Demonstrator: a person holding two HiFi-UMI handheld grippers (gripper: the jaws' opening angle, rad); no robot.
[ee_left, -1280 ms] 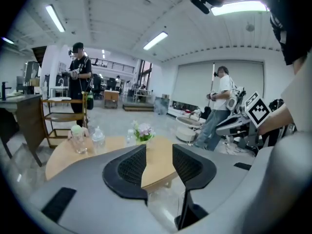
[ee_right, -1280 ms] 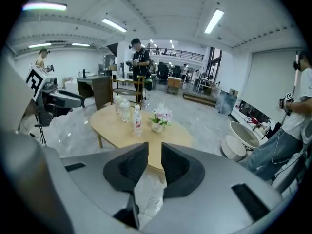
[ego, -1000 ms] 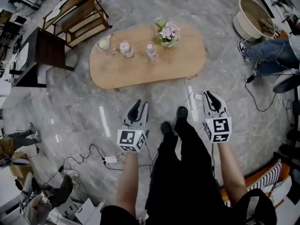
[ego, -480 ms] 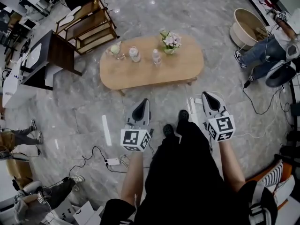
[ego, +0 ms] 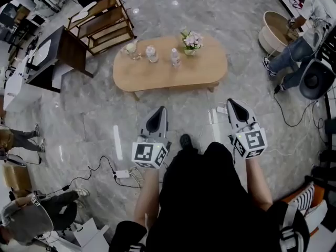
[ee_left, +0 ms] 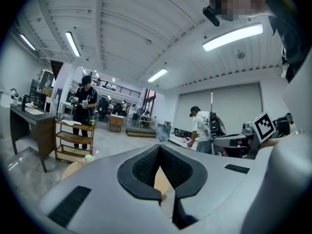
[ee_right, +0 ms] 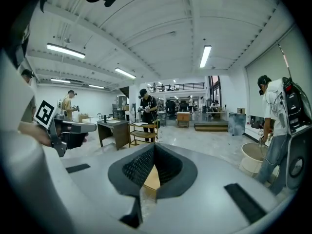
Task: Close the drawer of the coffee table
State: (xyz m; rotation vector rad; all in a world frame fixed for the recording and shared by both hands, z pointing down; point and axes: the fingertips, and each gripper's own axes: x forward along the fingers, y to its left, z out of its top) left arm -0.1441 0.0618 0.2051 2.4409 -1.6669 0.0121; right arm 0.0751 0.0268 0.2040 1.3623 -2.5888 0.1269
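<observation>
Marble floor (ego: 94,119) runs through an open workshop. The left gripper (ego: 159,113) and right gripper (ego: 231,105) each have jaws pressed together on nothing. Both point roughly level, well short of the oval coffee table (ego: 157,75). No drawer juts from its near edge, so the closing looks done. Next, probably just a check that the front sits flush.

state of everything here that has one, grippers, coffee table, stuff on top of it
left gripper: shut, empty, clear of the table
right gripper: shut, empty, clear of the table
coffee table: no drawer seen sticking out from above
flower pot: upright on the tabletop
wide clear bottle: upright on the tabletop
slim clear bottle: upright on the tabletop
</observation>
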